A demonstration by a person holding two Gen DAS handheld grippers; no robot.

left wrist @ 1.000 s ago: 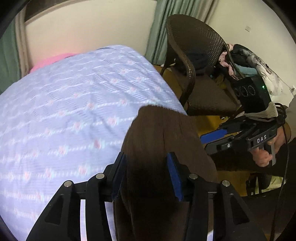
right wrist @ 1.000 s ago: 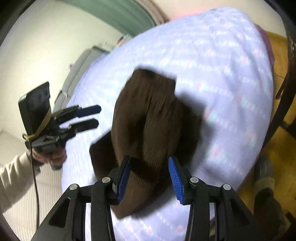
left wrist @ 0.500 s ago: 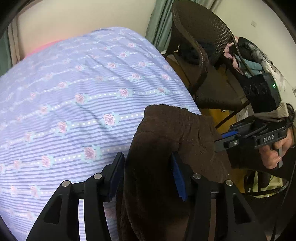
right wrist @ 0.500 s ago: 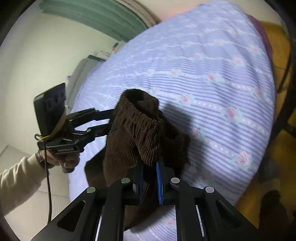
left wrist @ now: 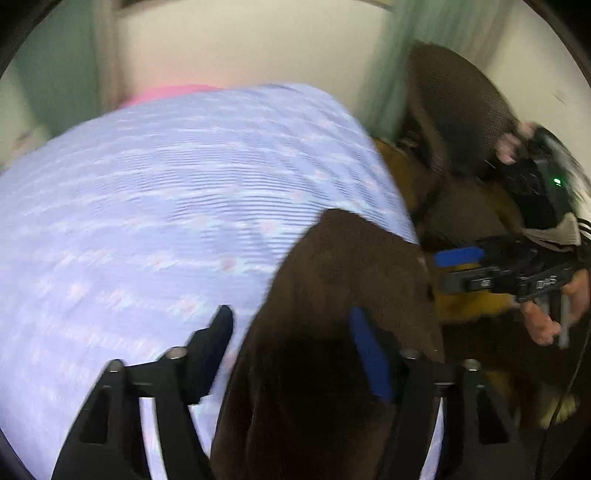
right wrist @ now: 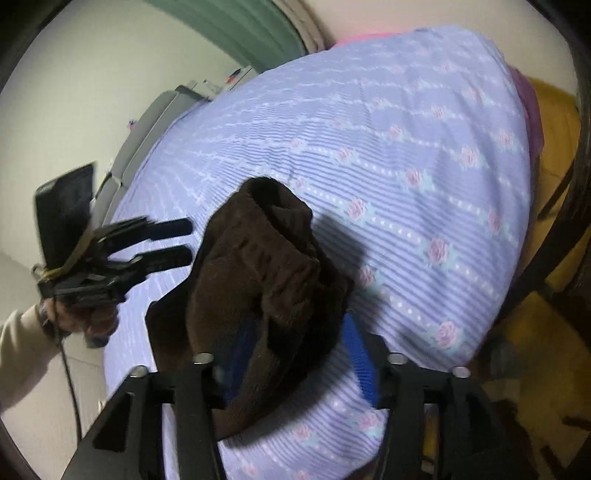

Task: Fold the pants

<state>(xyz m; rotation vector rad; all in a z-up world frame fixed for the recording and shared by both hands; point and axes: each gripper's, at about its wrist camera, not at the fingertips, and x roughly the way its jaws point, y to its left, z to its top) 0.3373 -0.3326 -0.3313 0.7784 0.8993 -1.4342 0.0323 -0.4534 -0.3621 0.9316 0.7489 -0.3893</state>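
Note:
Dark brown corduroy pants point(left wrist: 343, 266) lie bunched on the lavender floral bed sheet point(left wrist: 166, 206) near its right edge. My left gripper point(left wrist: 291, 317) has the cloth between its opening jaws; sheet shows between the left finger and the pants. In the right wrist view the pants point(right wrist: 258, 258) heap up between the opening jaws of my right gripper point(right wrist: 299, 325), hiding part of the left blue pad. Neither gripper's pads press on the cloth. The left gripper point(right wrist: 181, 240) shows at the pants' left side, the right gripper point(left wrist: 458, 269) just off the bed's edge.
A dark wicker chair point(left wrist: 461, 122) piled with clothes stands right of the bed on a yellow-brown wooden floor point(right wrist: 554, 122). Its dark frame point(right wrist: 576, 184) curves close by. Green curtains point(right wrist: 236, 29) hang behind. A pink cover point(left wrist: 166, 92) peeks out at the bed's far end.
The right gripper, shut on a fold of the pants half a second ago, has spread its jaws. The left jaws have widened too, and the left view has swung and blurred.

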